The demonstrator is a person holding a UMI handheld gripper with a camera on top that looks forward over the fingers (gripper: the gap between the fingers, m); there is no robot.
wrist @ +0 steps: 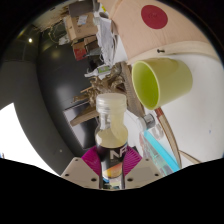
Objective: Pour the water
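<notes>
A clear bottle [111, 125] with a white cap and yellowish liquid stands up between my fingers, its lower part with a dark label pressed between the magenta pads [93, 157]. My gripper [111, 160] is shut on the bottle. Beyond it and to the right, a yellow-green cup [163, 81] shows its open mouth toward me, lying tilted in the view against a white surface [195, 120]. The bottle's cap is apart from the cup's rim, below and to its left.
A round black table top [45, 90] fills the area left of the bottle. A red round thing [152, 15] sits far beyond the cup. Cluttered furniture and shelves [80, 30] lie at the far back.
</notes>
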